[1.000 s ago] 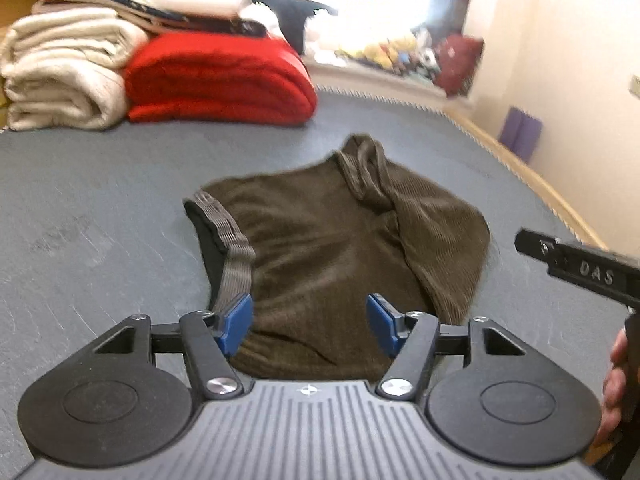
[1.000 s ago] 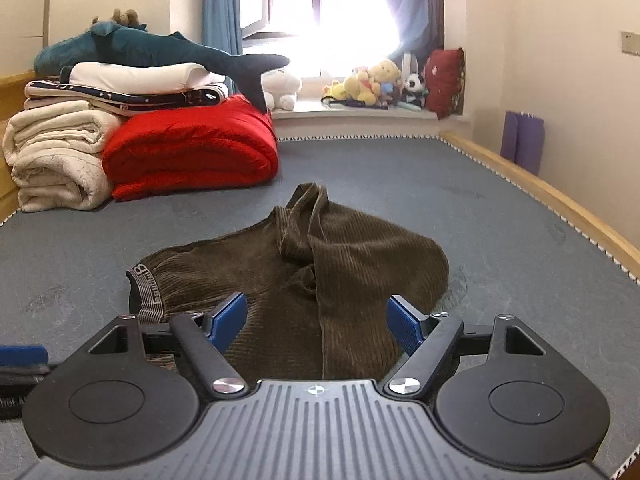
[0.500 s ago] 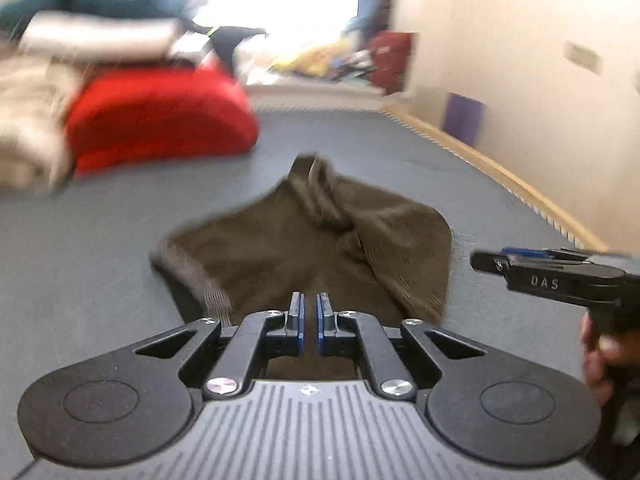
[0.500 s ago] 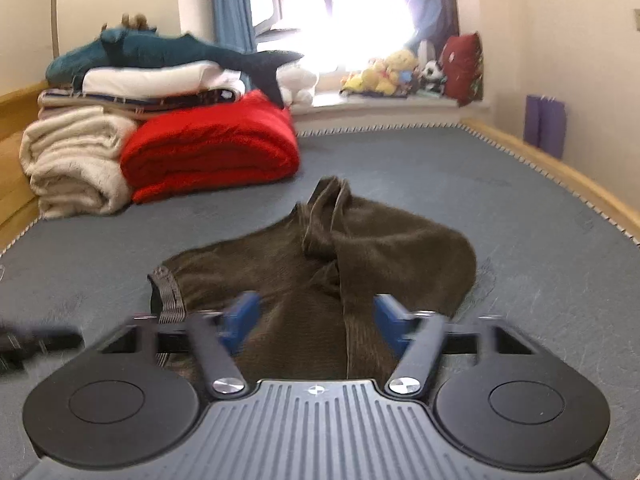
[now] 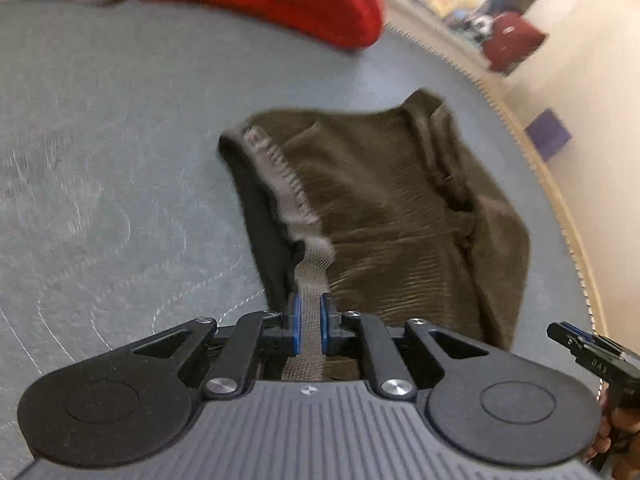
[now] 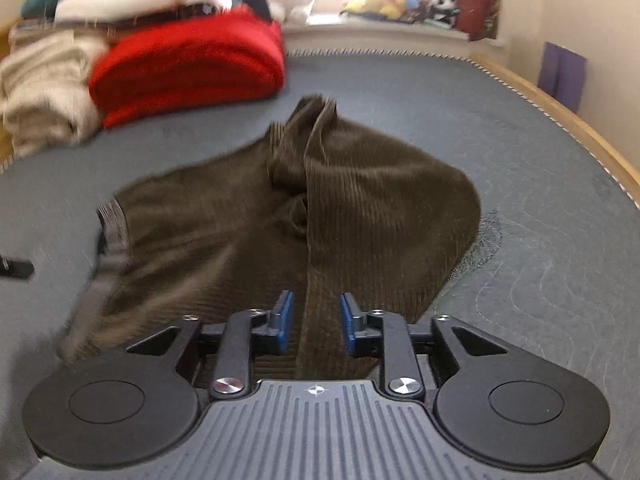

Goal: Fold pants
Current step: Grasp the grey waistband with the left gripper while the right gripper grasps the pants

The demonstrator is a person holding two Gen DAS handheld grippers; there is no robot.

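Note:
Dark brown corduroy pants (image 5: 392, 200) lie crumpled on the grey mattress (image 5: 120, 160), also in the right wrist view (image 6: 340, 208). My left gripper (image 5: 309, 322) is shut on the pants' grey elastic waistband (image 5: 312, 276) and lifts it a little. My right gripper (image 6: 314, 322) has its jaws partly closed around a brown fold of the pants (image 6: 316, 312), with small gaps on both sides. The right gripper's tip shows at the left wrist view's right edge (image 5: 592, 354).
A folded red blanket (image 6: 188, 64) and cream blankets (image 6: 44, 88) are stacked at the far left. Plush toys (image 6: 392, 0) sit on the window sill. The bed's wooden edge (image 6: 568, 116) runs along the right, with a purple object (image 6: 560, 72) beyond.
My left gripper moved down onto the waistband and now holds it. My right gripper's jaws narrowed from wide open and moved over a fold of the pants.

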